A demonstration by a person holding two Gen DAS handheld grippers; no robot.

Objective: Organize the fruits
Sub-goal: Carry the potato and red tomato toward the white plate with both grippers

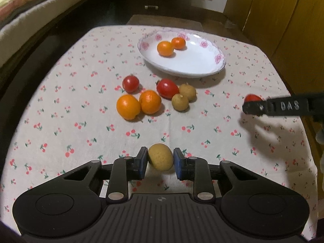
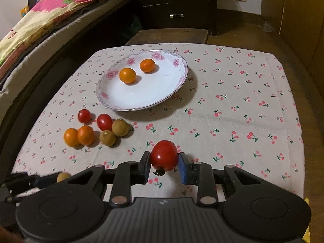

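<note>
The left claw (image 1: 160, 163) grips a yellow fruit (image 1: 160, 156) and the right claw (image 2: 164, 166) grips a red tomato (image 2: 163, 155), and the plate (image 2: 113, 99) lies straight ahead across the desk (image 2: 232, 93).

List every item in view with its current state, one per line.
left gripper: shut on a longan
right gripper: shut on a tomato
plate: holds two oranges
six loose fruits: lying grouped on the tablecloth, outside the plate
</note>
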